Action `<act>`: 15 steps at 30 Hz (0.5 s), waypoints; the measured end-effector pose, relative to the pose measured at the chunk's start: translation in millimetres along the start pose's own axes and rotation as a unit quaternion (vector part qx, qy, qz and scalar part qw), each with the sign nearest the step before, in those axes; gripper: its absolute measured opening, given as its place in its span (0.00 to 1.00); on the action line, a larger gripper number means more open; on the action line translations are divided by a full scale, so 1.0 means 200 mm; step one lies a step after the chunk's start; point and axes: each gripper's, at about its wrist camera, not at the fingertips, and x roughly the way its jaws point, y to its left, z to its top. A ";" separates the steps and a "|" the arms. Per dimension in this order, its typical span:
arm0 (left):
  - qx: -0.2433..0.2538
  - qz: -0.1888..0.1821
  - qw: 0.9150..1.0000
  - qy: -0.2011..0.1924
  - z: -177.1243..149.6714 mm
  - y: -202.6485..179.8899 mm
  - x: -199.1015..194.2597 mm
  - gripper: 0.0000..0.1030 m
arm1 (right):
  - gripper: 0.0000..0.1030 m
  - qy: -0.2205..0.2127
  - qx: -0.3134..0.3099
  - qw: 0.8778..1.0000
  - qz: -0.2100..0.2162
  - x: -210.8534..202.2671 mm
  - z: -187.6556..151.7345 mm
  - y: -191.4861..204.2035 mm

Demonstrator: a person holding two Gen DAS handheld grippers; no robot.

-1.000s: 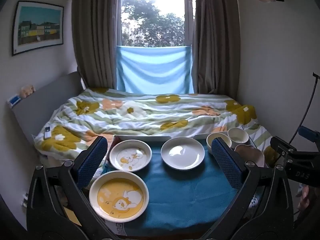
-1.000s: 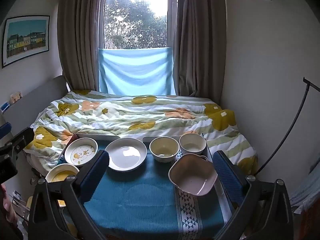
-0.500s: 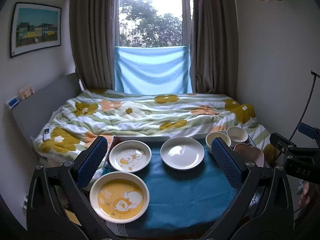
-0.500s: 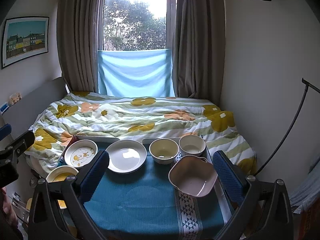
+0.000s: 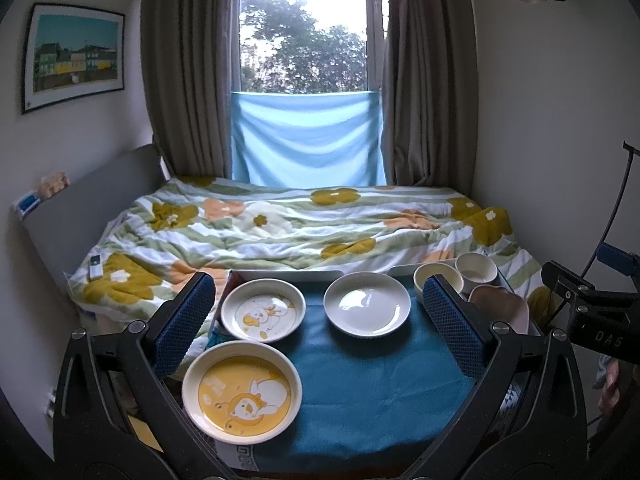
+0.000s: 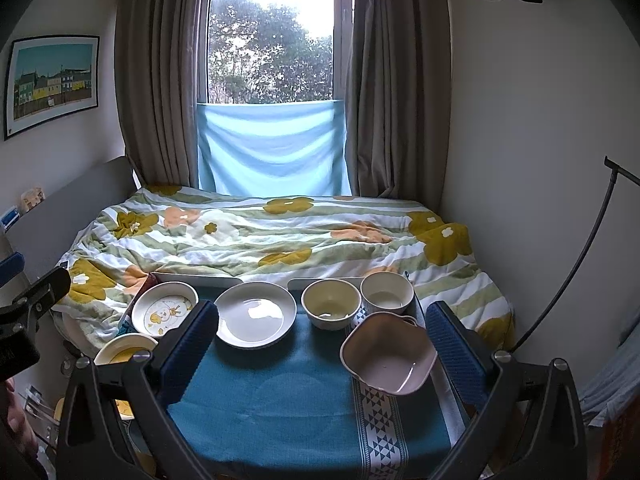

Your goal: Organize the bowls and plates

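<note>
1. On the surface (image 6: 280, 400), a teal cloth (image 5: 360, 380) carries all the dishes; a patterned strip (image 6: 380, 420) runs along the cloth's right side.
2. Left gripper (image 5: 320, 320): jaws spread wide, nothing between the blue pads (image 5: 182, 322). It hangs above the near edge of the surface, touching no dish.
3. Right gripper (image 6: 320, 344): jaws likewise spread wide and empty, above the near edge, pads (image 6: 454, 354) clear of the dishes.
4. Yellow plate (image 5: 241, 391): near-left corner, flat, with a cartoon print.
5. Duck plate (image 5: 263, 309): white, just behind the yellow plate, apart from it.
6. White plate (image 5: 367, 304): plain, at the centre of the back row, beside the duck plate without touching.
7. Cream bowl (image 6: 331, 303): upright, right of the white plate.
8. White bowl (image 6: 386, 293): upright, just right of the cream bowl; contact between them cannot be determined.
9. Pink bowl (image 6: 388, 354): wavy rim, in front of the two bowls on the right side, tilted toward the camera.
10. Trays (image 6: 198, 279): two flat pale edges lie behind the back row.
11. Bed (image 6: 280, 236): a flowered quilt covers it, directly beyond the surface, with a window (image 6: 272, 48) and curtains (image 6: 160, 80) behind.
</note>
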 end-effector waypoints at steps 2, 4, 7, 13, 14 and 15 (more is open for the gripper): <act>0.000 0.000 1.000 0.000 0.00 0.00 0.00 1.00 | 1.00 0.000 0.000 1.000 -0.001 0.00 0.00 0.00; -0.001 0.000 1.000 0.001 0.00 0.00 0.00 1.00 | 1.00 -0.001 0.000 1.000 -0.004 0.00 0.01 0.01; -0.003 0.003 1.000 0.000 0.00 0.01 0.00 1.00 | 1.00 -0.002 -0.001 1.000 -0.006 -0.01 0.03 0.02; -0.003 -0.001 1.000 -0.003 0.00 0.01 0.00 1.00 | 1.00 -0.003 -0.001 1.000 -0.006 -0.02 0.02 0.02; -0.003 -0.002 1.000 -0.003 0.00 0.01 0.00 1.00 | 1.00 -0.004 -0.001 1.000 -0.006 -0.02 0.03 0.02; -0.003 -0.003 1.000 -0.003 0.00 0.01 0.01 1.00 | 1.00 -0.004 0.000 1.000 -0.006 -0.02 0.04 0.03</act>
